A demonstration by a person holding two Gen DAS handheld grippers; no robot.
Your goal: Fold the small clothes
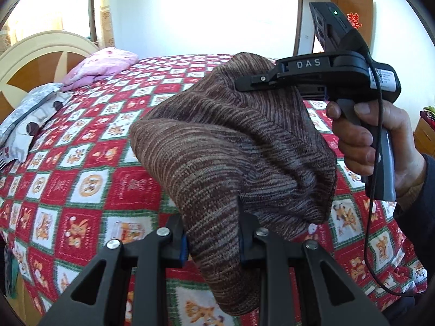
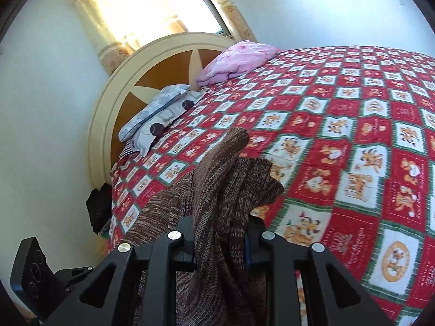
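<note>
A brown striped knit garment (image 1: 225, 146) hangs in the air above the bed, stretched between both grippers. My left gripper (image 1: 213, 247) is shut on one bunched end of it at the bottom of the left wrist view. In that view the right gripper (image 1: 255, 84), held by a hand (image 1: 378, 138), clamps the garment's far upper end. In the right wrist view my right gripper (image 2: 220, 241) is shut on a thick bunch of the same knit garment (image 2: 231, 179), which drapes down and to the left. The cloth hides the fingertips of both grippers.
Under the garment lies a bed with a red and white checked cartoon bedspread (image 2: 353, 135). A pink folded quilt (image 2: 239, 57) and grey patterned pillows (image 2: 157, 111) lie by the round headboard (image 2: 122, 81). A window with curtains (image 2: 130, 5) is behind. A wooden door (image 1: 353, 11) stands at right.
</note>
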